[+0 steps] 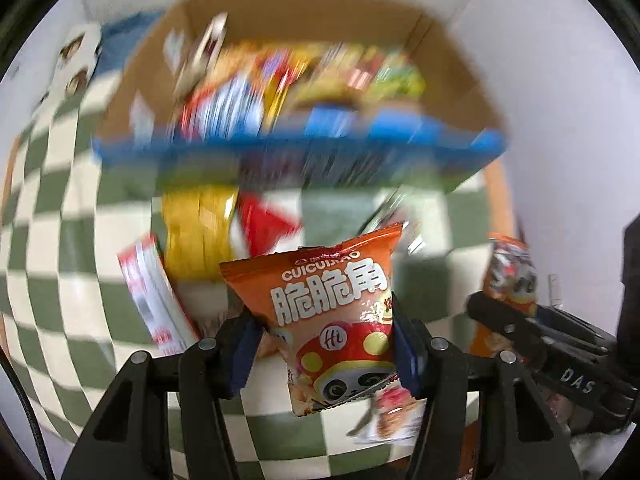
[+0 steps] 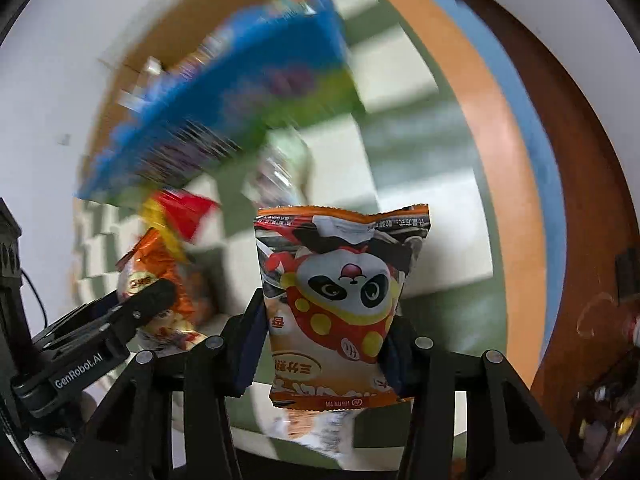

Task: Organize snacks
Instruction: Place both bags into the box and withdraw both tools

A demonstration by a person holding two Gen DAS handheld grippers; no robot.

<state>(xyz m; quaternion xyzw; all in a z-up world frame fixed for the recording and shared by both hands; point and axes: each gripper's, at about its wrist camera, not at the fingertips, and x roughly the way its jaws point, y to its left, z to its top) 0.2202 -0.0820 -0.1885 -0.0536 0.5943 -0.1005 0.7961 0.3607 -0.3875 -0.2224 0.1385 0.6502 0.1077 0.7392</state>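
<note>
Motion blur smears the cardboard box (image 1: 448, 60) at upper frame, its snacks unreadable. Left gripper (image 1: 326, 354) pinches an orange panda snack bag (image 1: 332, 320); right gripper (image 2: 322, 356) pinches another orange panda bag (image 2: 340, 300), bottom edge blurred.

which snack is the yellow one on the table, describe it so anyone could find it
Start at the big cardboard box with its blue front. Just below it on the checked cloth lies the yellow bag, between a red packet and a white-and-red pack; it alone is yellow.

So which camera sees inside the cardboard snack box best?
The left wrist view: the cardboard box faces it open, with blurry snack packets piled inside. The right wrist view catches only its blurred side and almost nothing inside.
</note>
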